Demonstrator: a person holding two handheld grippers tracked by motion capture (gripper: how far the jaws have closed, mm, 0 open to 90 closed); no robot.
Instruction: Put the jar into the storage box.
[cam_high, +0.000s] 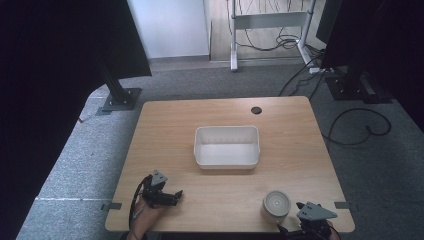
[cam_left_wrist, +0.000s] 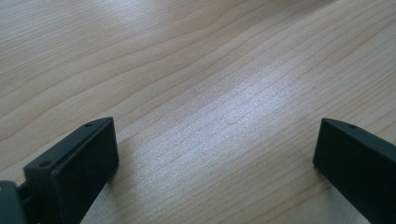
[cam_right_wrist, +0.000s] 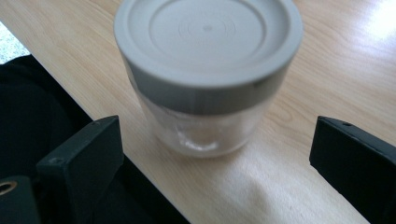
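- A wooden desk (cam_high: 165, 125) lies beneath both grippers.
- A white bin (cam_high: 227, 146) sits mid-desk, well ahead of both pairs of jaws.
- A clear jar with a grey lid (cam_right_wrist: 205, 70) stands upright just ahead of the right gripper (cam_right_wrist: 215, 154), untouched between its wide-open jaws.
- The left gripper (cam_left_wrist: 215, 154) rests low, jaws spread over bare wood.

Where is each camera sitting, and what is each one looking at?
High view: above the person's side, looking forward and down on the table with the white bin; a hand and both grippers show.
Left gripper view: rides the left gripper, facing bare tabletop; its open jaws show.
Right gripper view: rides the right gripper, facing the jar at the table edge; open jaws show.
Shared: the jar appears in the high and right gripper views.
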